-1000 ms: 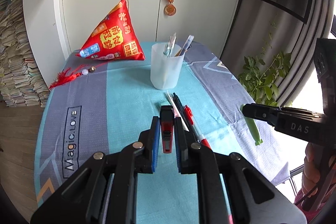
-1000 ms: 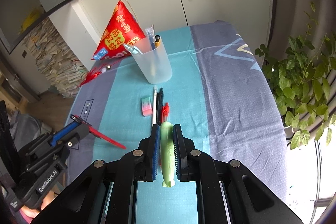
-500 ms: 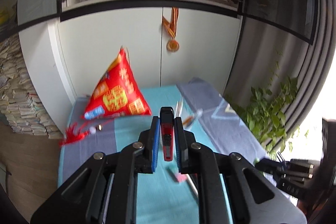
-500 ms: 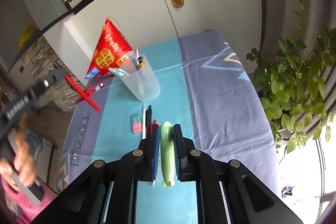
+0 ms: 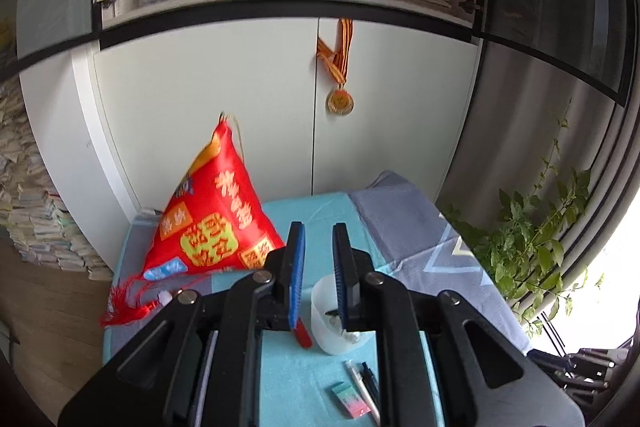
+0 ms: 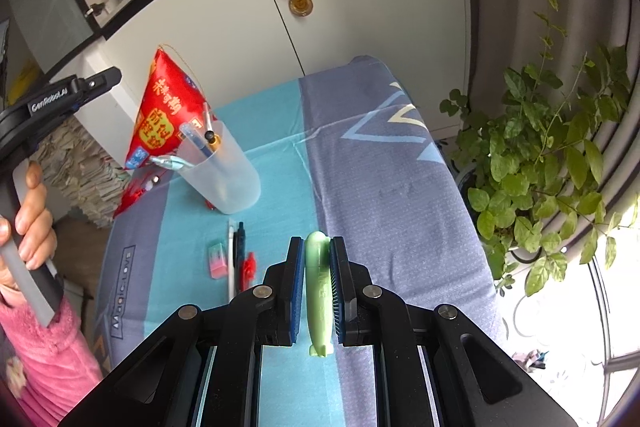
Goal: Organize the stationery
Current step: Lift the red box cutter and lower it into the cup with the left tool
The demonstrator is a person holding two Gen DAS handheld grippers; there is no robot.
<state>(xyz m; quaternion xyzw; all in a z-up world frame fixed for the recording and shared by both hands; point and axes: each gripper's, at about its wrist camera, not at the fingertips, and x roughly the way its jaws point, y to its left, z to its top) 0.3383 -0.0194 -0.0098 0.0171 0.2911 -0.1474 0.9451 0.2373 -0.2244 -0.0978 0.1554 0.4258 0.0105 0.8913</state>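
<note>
Between the right gripper's (image 6: 316, 283) closed fingers, the green pen (image 6: 318, 291) is light, stiff, slick, gripped mid-barrel; the left gripper's (image 5: 319, 277) fingers have just opened, empty.

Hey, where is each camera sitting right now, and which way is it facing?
Left wrist: on the left gripper, facing the cupboard and red pouch, cup below; its jaws have just been opening, nothing between them.
Right wrist: on the right gripper, looking down at the table; jaws shut on green pen; left hand at frame's left.
Shared: cup, red pouch, medal, eraser.
</note>
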